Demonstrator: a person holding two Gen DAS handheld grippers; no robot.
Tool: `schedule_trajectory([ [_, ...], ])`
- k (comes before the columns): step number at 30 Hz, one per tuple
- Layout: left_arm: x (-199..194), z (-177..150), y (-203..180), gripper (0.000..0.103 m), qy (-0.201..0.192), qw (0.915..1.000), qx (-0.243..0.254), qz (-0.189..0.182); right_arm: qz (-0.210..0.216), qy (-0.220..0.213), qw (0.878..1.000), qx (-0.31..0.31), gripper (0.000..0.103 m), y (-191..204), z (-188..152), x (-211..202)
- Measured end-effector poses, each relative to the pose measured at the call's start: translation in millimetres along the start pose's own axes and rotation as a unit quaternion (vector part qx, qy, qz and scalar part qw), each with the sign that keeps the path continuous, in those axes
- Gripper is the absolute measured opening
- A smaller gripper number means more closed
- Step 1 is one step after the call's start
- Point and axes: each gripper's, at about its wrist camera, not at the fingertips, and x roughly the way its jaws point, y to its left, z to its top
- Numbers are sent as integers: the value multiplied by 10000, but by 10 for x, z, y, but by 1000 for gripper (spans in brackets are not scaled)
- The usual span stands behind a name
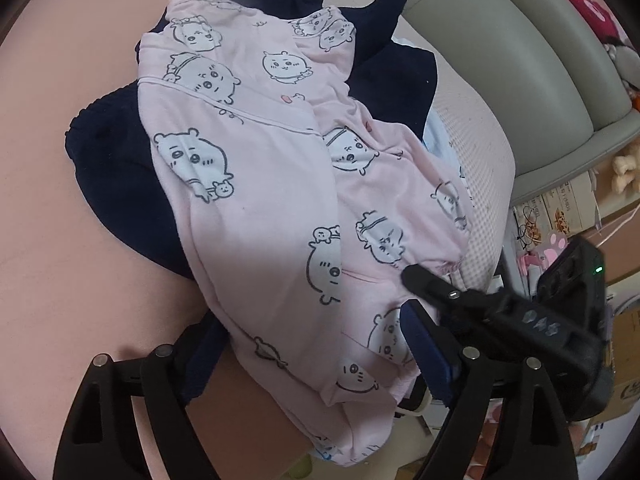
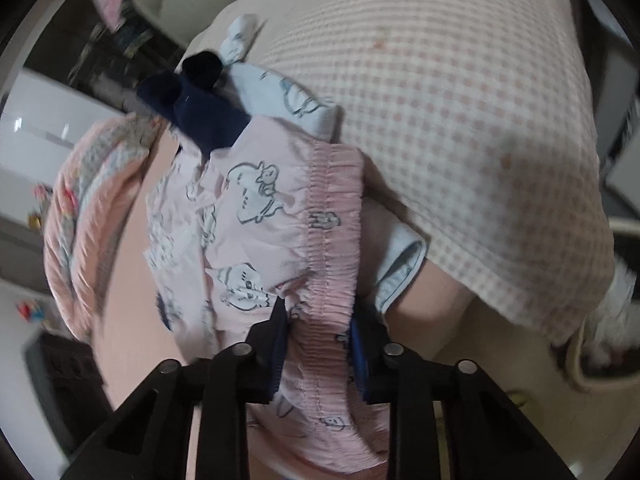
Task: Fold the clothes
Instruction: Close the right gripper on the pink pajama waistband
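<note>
right hand-held gripper: nearest; jaws pinched on the gathered elastic waistband of the pink pajama pants, cloth bunched between the pads
left hand-held gripper: jaws wide apart, straddling the near edge of the pants; pads look clear of the fabric, nothing held
pants location: on the pink bed sheet, draped over a navy garment, cartoon-bear print up, rumpled
step: judged as getting both waistband corners in hand before lifting to straighten
do it well: left should bite the waistband edge only, single garment, not the navy layer beneath; take it well apart from the right's grip so the band pulls flat
risk: navy cloth sits just beside the left's inner finger, easy to snag
behind: light blue printed cloth touching the pants; checked pink-white pillow beyond
far: grey headboard, cluttered shelf
</note>
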Motion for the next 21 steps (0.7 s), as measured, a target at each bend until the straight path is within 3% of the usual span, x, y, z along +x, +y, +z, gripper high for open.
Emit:
schedule_trajectory([
  [1, -2, -20, -17, 84, -90, 10000, 2, -31, 26, -32, 10000, 12, 22, 17, -14, -30],
  [2, -3, -31, -19, 75, -150, 9999, -8, -46, -20, -89, 9999, -74, 22, 81, -33, -56],
  [3, -6, -46, -17, 47, -262, 9996, -29, 31, -107, -100, 9997, -180, 22, 137, -50, -63],
  [5, 21, -69, 13, 28, -349, 9985, -96, 411, -327, -101, 9987, -376, 22, 224, -78, -71],
  [8, 29, -75, 72, 20, -391, 9985, -351, 123, -316, -100, 9983, -478, 22, 322, -110, -109],
  [12, 78, -98, 43, 15, -399, 9986, -341, 0, -245, -18, 9988, -425, 25, 344, -168, -204],
  [21, 229, -162, -59, 13, -412, 9976, -498, -238, -672, 152, 9934, -911, 25, 390, -280, -29],
])
